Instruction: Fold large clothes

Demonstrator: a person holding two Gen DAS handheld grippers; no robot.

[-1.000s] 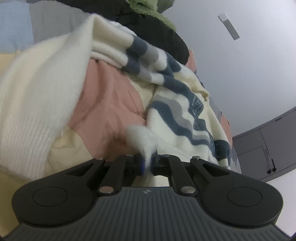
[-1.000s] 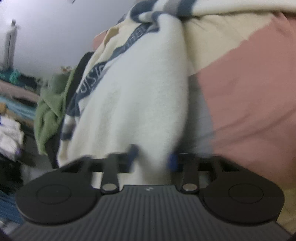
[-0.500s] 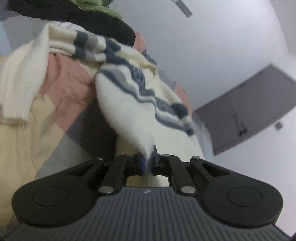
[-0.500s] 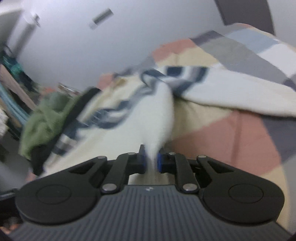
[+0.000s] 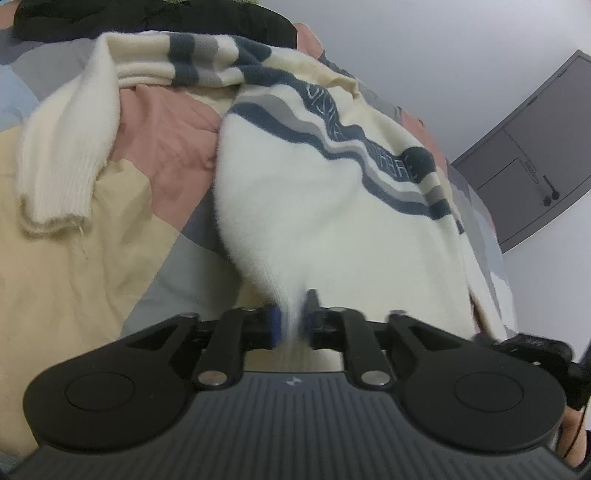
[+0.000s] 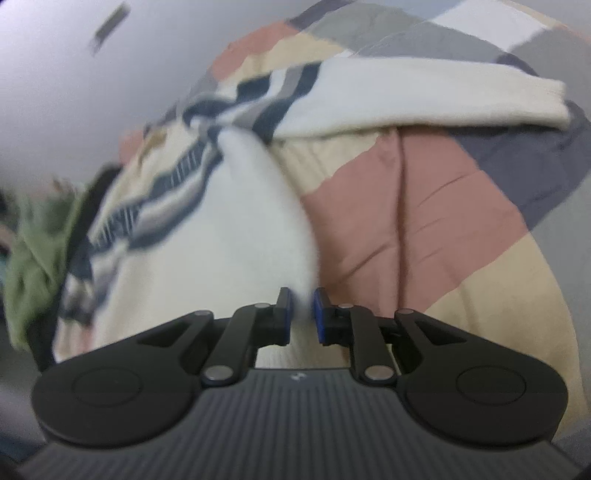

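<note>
Nearest to us, the left tongs (image 5: 291,325) have a pinch of the fluffy cream knitted sweater with navy and grey wavy stripes (image 5: 325,192) between their blue-padded tips; the jaws are opening, and the gathered fabric still sits in the gap. Whether the pads still press on it we cannot tell for sure, though the cloth fills the space between them. The right tongs (image 6: 302,317) likewise straddle a bunched hem of the same sweater (image 6: 236,229); their jaws are also opening, with fabric between the tips.

Beyond the tips, the sweater lies spread on a bed covered with a patchwork quilt of pink, beige and grey panels (image 5: 74,288). From the left wrist view one ribbed cream sleeve (image 5: 66,147) runs down the left side, apart from the body. From the right wrist view the other sleeve (image 6: 424,99) stretches out to the right across the quilt.

Farther off, a black garment (image 5: 155,18) lies just behind the sweater's collar, and a blurred green garment (image 6: 33,251) sits at the left edge. A grey cabinet (image 5: 528,147) stands against the pale wall.
</note>
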